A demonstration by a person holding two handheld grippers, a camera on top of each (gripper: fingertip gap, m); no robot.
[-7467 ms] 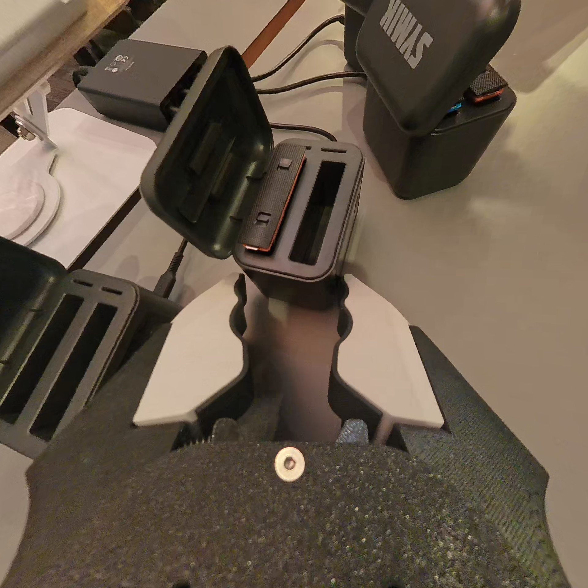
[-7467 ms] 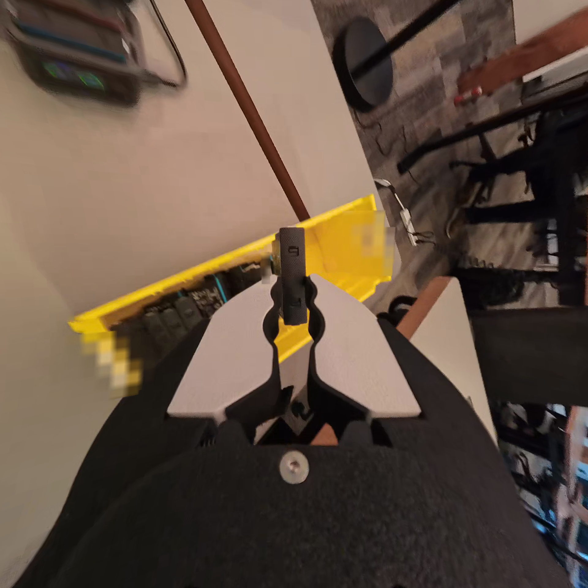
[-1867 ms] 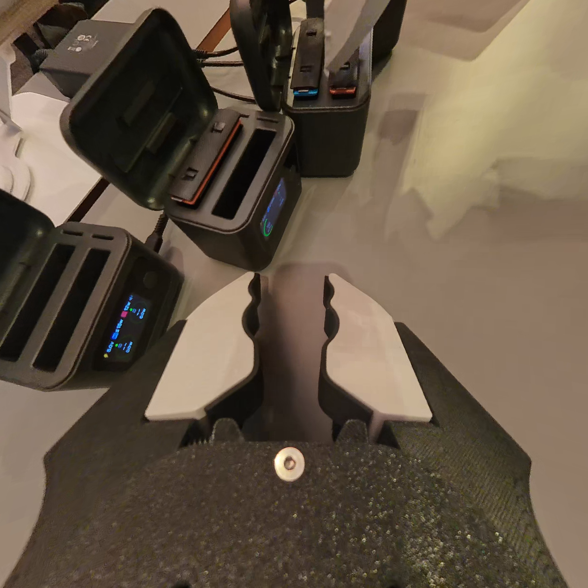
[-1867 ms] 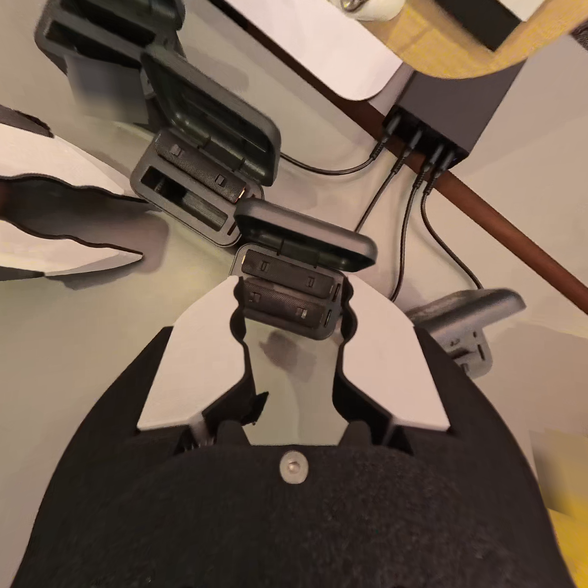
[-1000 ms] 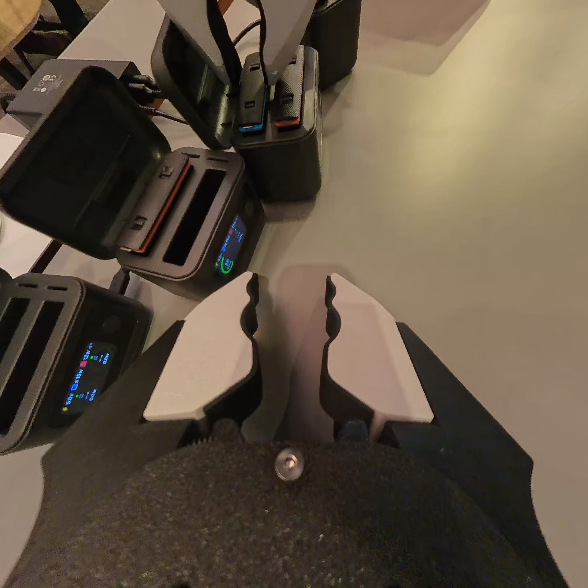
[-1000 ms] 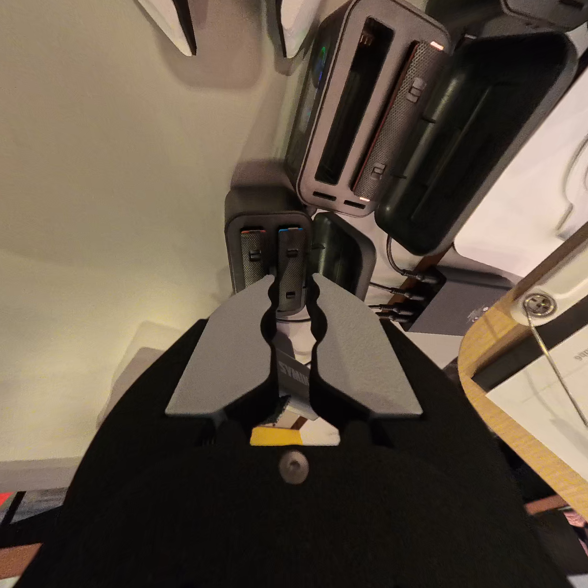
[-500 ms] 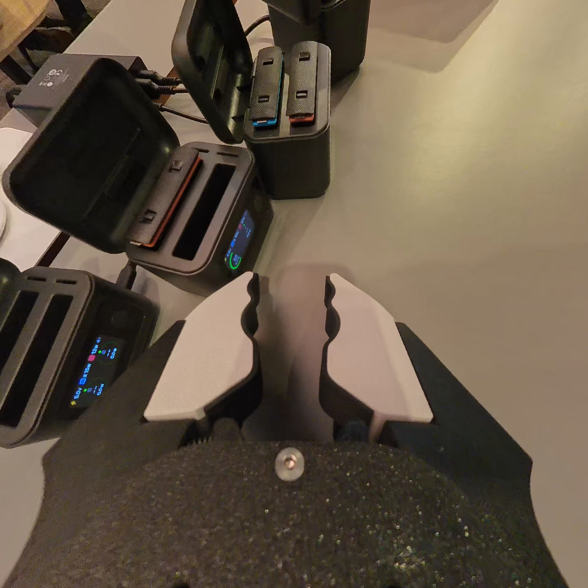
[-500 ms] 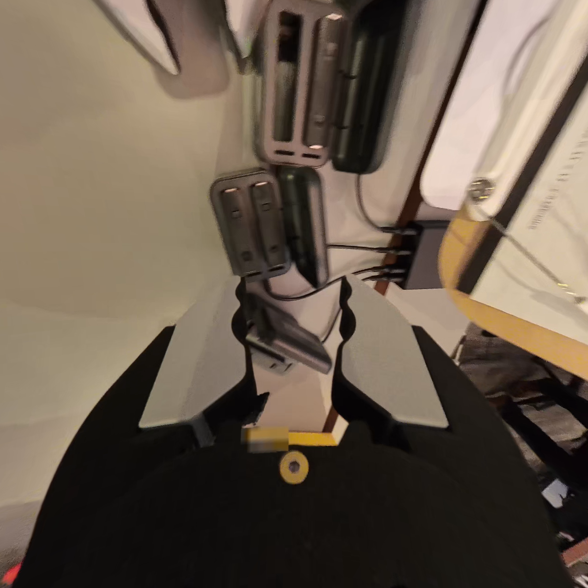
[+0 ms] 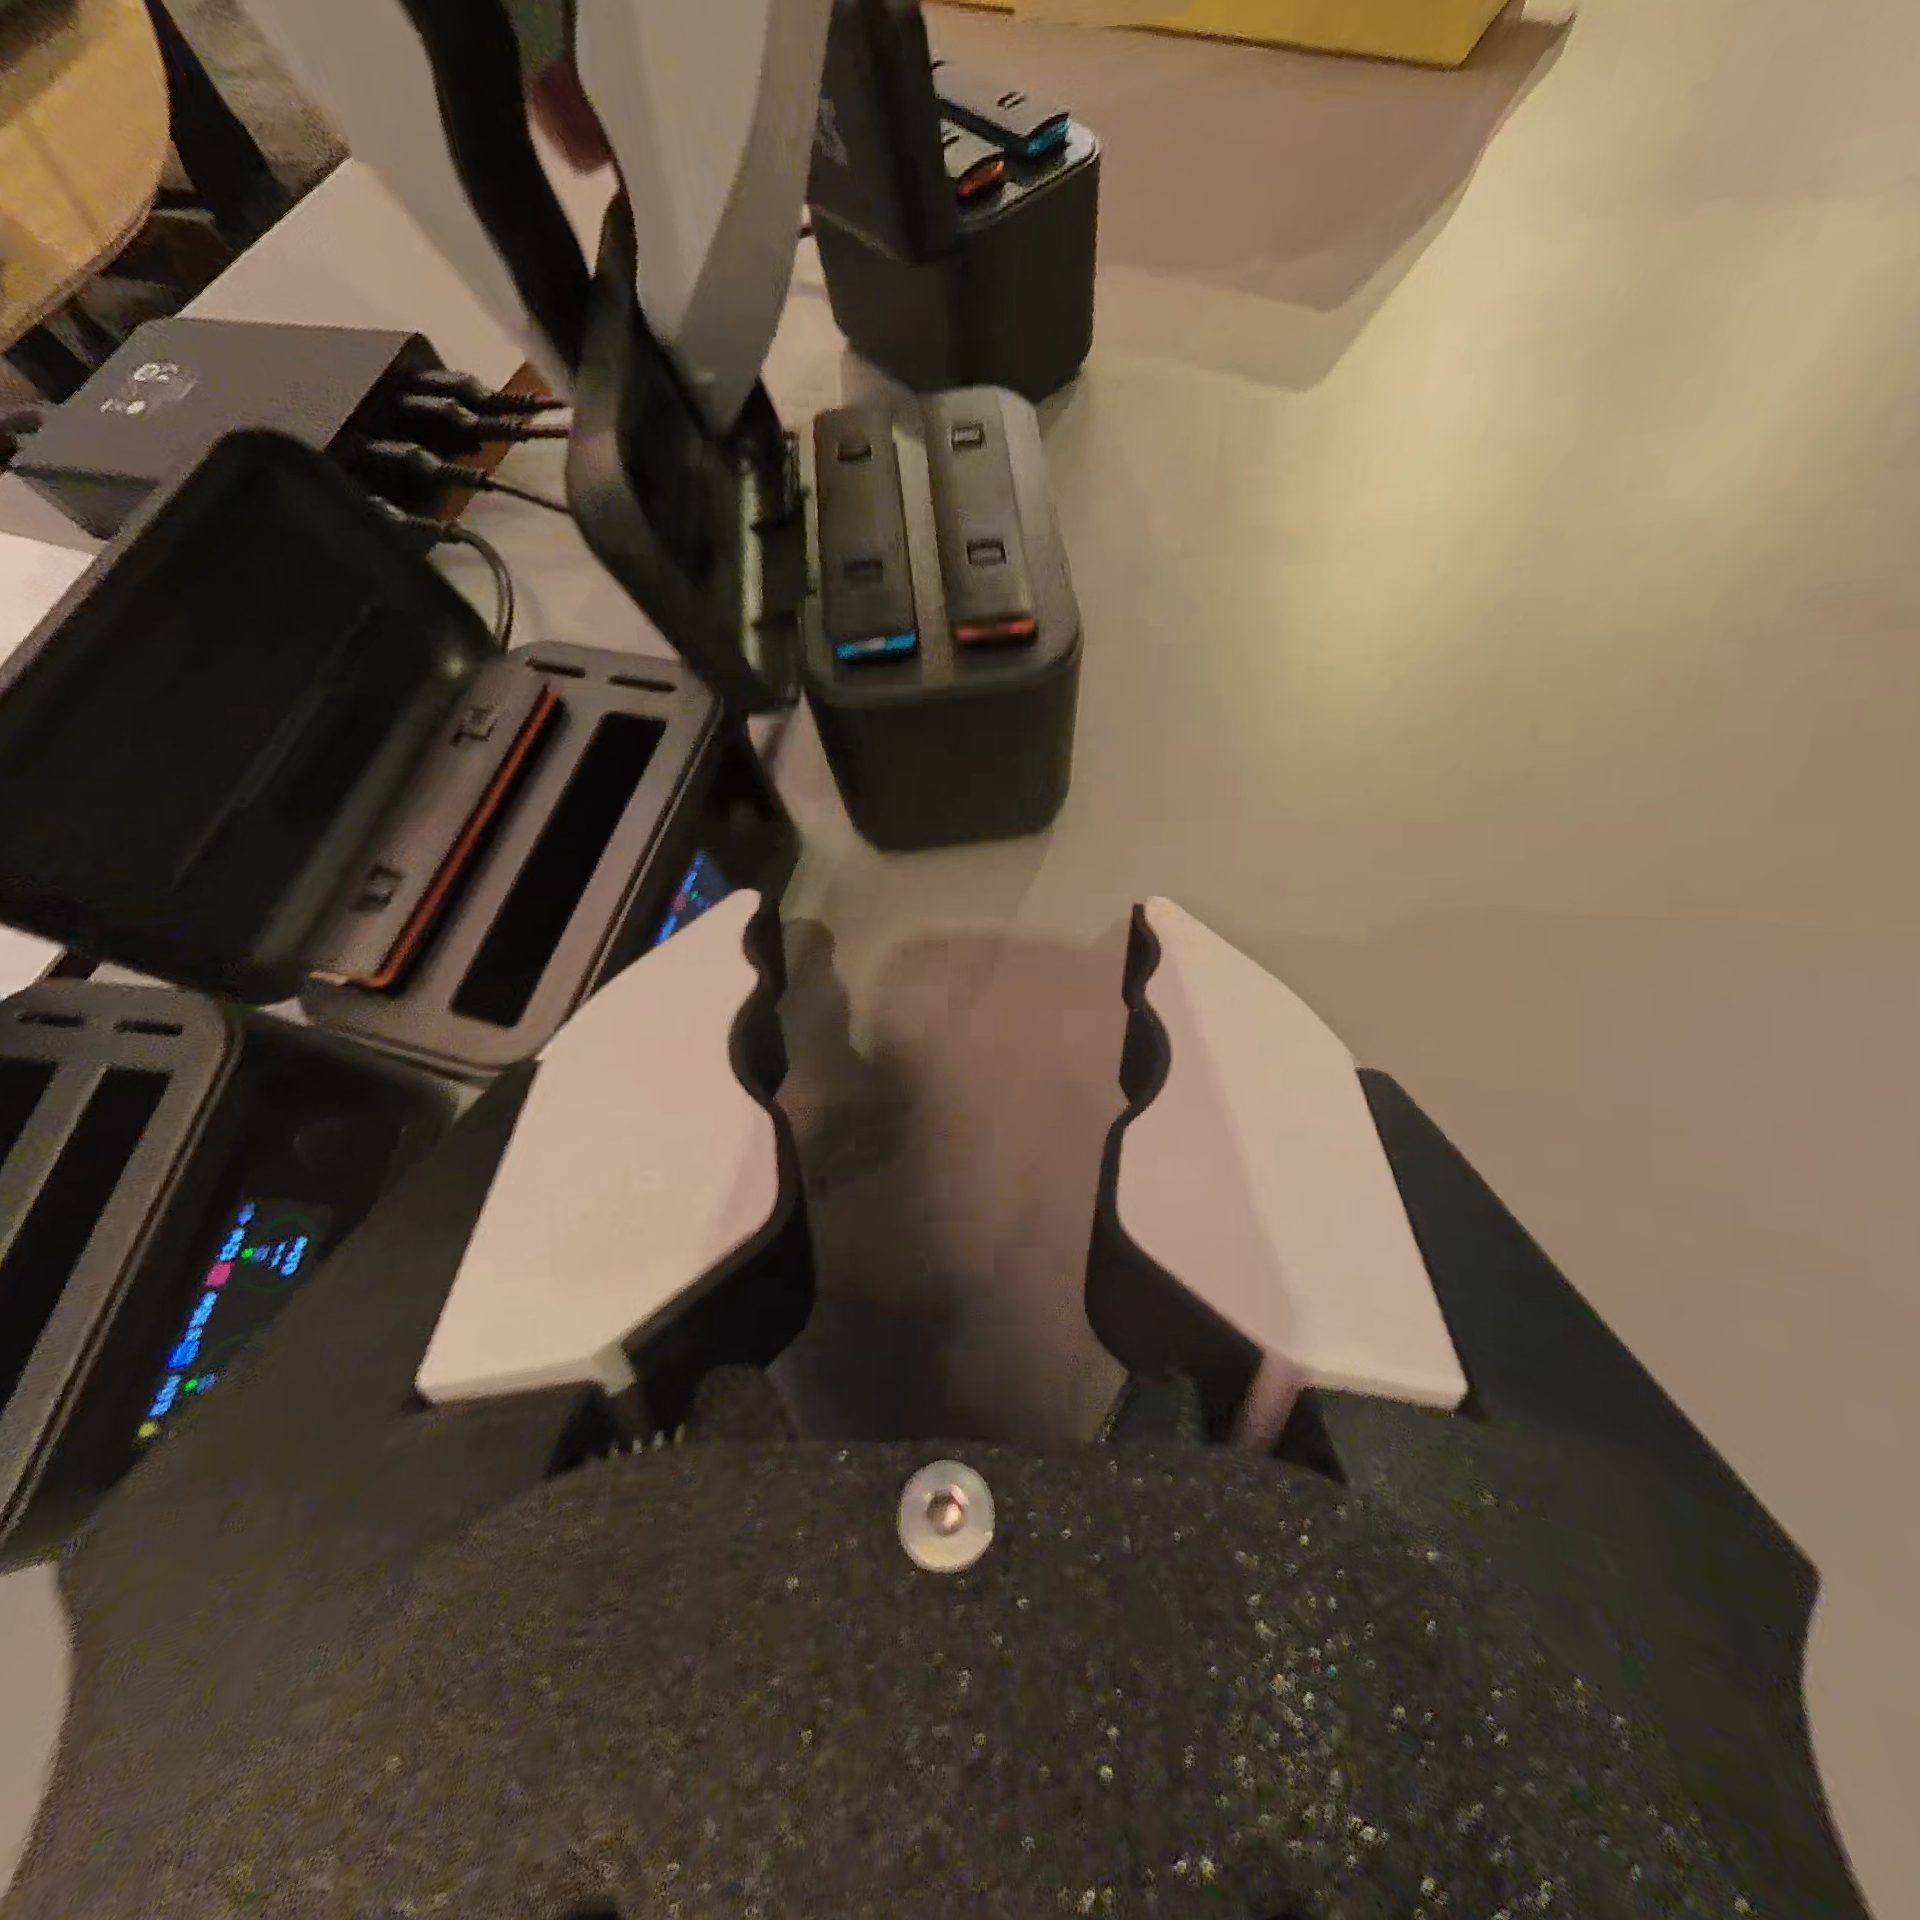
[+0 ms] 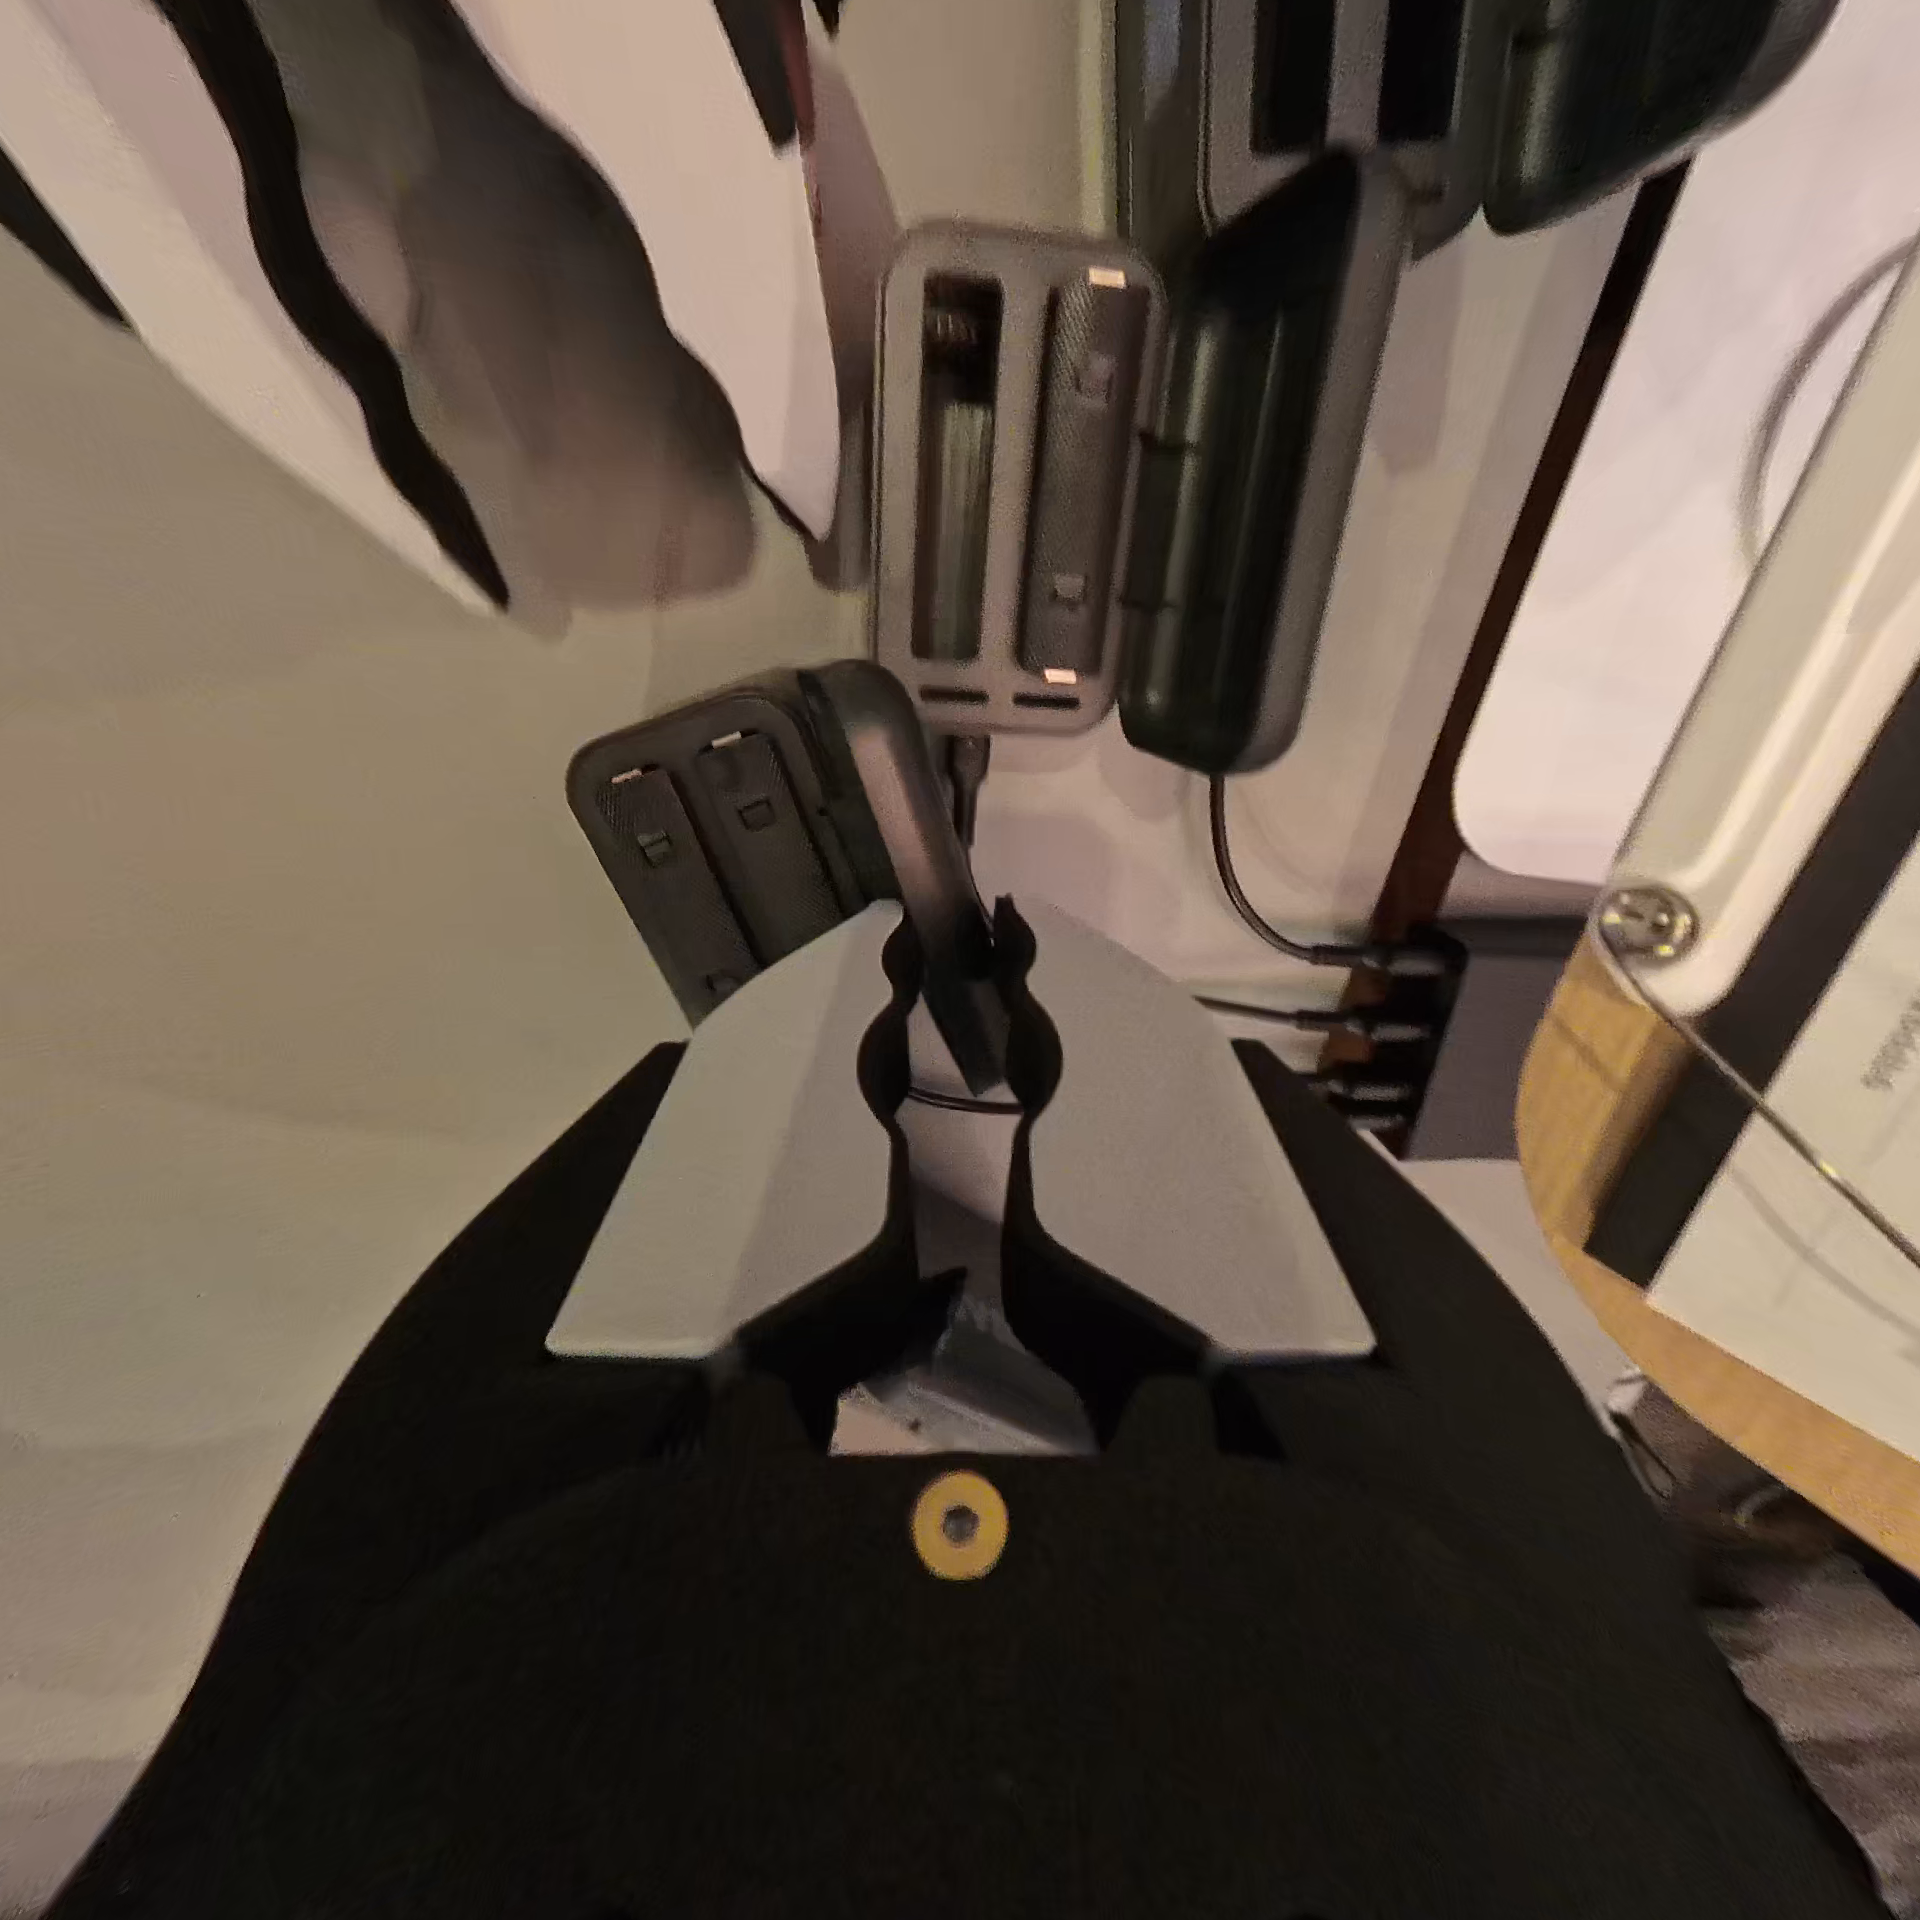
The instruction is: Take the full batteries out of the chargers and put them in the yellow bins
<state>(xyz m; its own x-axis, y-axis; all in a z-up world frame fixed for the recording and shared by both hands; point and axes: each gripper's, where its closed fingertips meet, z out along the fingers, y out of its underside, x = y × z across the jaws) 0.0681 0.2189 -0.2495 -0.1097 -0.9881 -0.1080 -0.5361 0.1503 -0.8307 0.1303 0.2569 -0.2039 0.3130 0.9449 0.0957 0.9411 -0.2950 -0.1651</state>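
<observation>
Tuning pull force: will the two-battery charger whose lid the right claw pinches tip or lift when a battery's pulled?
Charger looks blocky, flat base on the table, so tipping seems unlikely. It may lift: both batteries sit snug in their slots. The right claw, shut on the hinged lid, probably won't steady it; the lid can swing.

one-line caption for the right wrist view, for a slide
Right gripper pinches the open lid of a charger holding two batteries.

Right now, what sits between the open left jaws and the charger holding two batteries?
Nothing: the left wrist view shows only bare table between the left gripper and that charger.
</observation>
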